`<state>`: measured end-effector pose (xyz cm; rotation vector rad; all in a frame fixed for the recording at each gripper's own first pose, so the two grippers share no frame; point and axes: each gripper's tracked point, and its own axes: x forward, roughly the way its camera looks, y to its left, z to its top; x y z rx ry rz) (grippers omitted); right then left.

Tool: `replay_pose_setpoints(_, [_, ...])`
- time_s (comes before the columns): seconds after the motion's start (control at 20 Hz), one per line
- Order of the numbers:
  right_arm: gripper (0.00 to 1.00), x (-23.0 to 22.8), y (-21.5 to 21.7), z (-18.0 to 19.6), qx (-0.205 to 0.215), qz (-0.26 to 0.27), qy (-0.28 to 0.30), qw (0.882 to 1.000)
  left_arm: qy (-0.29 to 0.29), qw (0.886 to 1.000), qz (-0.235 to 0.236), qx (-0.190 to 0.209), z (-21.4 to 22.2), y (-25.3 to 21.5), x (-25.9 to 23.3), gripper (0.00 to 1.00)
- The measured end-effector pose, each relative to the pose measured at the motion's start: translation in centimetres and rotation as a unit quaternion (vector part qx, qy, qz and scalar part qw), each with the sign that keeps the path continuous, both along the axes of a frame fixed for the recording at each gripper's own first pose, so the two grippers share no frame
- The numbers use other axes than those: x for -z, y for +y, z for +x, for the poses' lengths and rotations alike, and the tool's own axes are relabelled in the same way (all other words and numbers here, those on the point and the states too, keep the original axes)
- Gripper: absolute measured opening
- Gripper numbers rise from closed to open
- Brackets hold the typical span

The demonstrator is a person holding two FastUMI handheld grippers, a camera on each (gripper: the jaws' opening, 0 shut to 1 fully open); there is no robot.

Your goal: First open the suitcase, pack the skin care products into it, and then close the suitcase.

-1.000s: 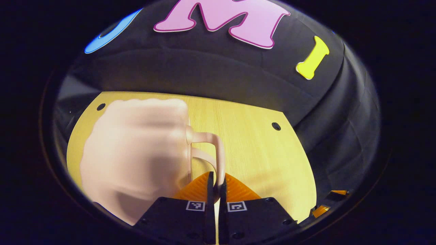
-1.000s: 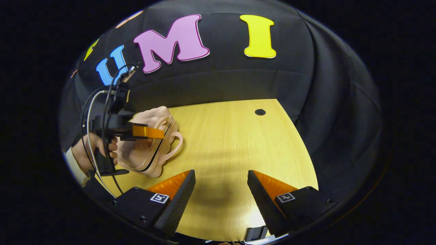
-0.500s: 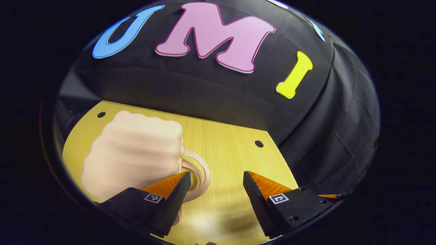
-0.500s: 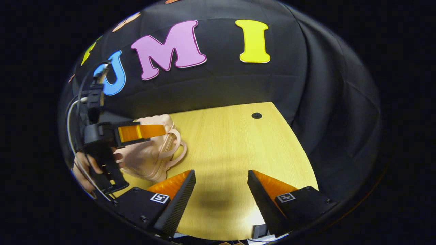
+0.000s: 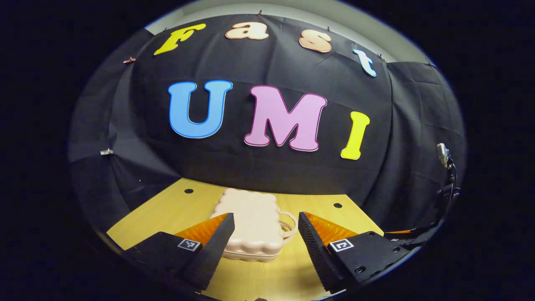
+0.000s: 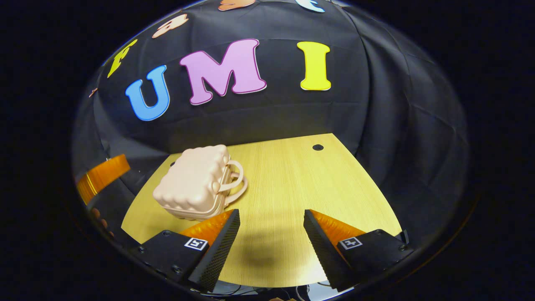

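Both grippers, left gripper (image 5: 266, 236) and right gripper (image 6: 271, 236), hover with fingers spread and empty, since the closed suitcase (image 6: 196, 187) lies flat on the table (image 6: 301, 179), seemingly packed.

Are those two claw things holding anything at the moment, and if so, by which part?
Nothing is held. The left gripper and right gripper are both open, and the pink suitcase lies shut on the table, its handles free.
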<state>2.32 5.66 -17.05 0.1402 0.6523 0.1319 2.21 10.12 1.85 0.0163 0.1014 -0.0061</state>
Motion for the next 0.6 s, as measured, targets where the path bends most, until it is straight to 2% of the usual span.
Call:
replay_pose_setpoints(0.15, [0.98, -0.7, 1.8, -2.1, -0.006, 0.000, -0.013, 1.000, -0.006, 1.000, 0.006, 0.009, -2.4, 1.4, 0.4, 0.96])
replay_pose_setpoints(0.45, [0.97, -5.4, 4.5, -3.6, -0.024, 0.002, -0.103, 0.994, 0.004, 1.000, -0.015, -0.014, -4.8, 5.0, 1.7, 0.96])
replay_pose_setpoints(0.6, [0.97, -5.8, 4.4, -4.2, -0.021, -0.006, -0.119, 0.993, 0.006, 1.000, -0.013, -0.020, -5.2, 5.8, 2.1, 0.96])
